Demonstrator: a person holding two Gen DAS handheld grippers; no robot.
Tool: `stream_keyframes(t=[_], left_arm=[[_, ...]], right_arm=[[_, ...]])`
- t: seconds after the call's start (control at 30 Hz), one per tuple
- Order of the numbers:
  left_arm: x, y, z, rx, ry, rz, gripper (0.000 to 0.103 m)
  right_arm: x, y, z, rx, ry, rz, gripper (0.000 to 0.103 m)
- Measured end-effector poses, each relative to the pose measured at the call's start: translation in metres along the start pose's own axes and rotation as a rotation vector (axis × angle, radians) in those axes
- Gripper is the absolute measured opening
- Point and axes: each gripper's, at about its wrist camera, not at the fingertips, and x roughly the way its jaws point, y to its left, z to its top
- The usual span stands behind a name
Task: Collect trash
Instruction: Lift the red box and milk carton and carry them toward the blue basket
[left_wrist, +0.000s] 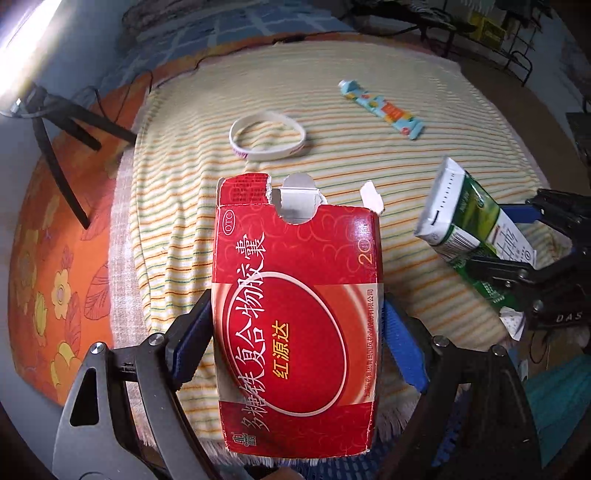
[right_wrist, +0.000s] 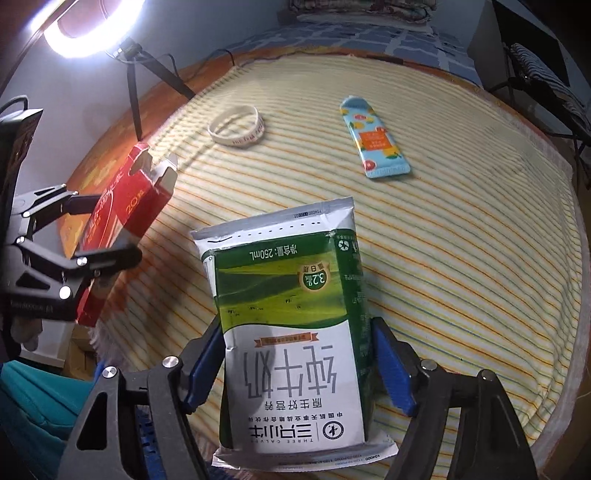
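My left gripper (left_wrist: 297, 332) is shut on a torn red medicine box (left_wrist: 295, 295), held above the near edge of the striped blanket (left_wrist: 369, 177). The box also shows at the left of the right wrist view (right_wrist: 122, 218). My right gripper (right_wrist: 295, 354) is shut on a green and white milk carton (right_wrist: 291, 317), held above the blanket; the carton shows at the right of the left wrist view (left_wrist: 469, 225). A blue snack wrapper (left_wrist: 380, 107) (right_wrist: 373, 136) lies flat further out on the blanket.
A white wristband (left_wrist: 267, 134) (right_wrist: 236, 127) lies on the blanket left of the wrapper. A ring light (right_wrist: 85, 33) on a black tripod (right_wrist: 136, 88) stands at the left. An orange flowered sheet (left_wrist: 55, 258) lies under the blanket. A teal object (right_wrist: 33, 402) sits low beside the bed.
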Motion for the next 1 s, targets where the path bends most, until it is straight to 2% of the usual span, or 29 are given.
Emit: stream_keyframes(t=[0.3,0.47,0.77,1.0], left_arm=[[-0.033,-0.009,-0.025,0.012,-0.046,-0.031,0.087],[-0.053,-0.018,-0.053,0.025,-0.062,-0.035,0.087],[-0.061,-0.029,-0.111,0.035,-0.033,-0.048,0.087],[-0.052,-0.037,-0.149,0.042,0.005,-0.053,0.087]], right_arm=[[-0.041,0.011,-0.022,0.019,-0.062,0.049,0.077],[-0.063,0.022,-0.045,0.017,-0.078,0.079,0.077],[-0.085,0.052,-0.094,-0.033,-0.083,0.109,0.077],[-0.083,0.073,-0.131,-0.064,-0.057,0.111,0.077]])
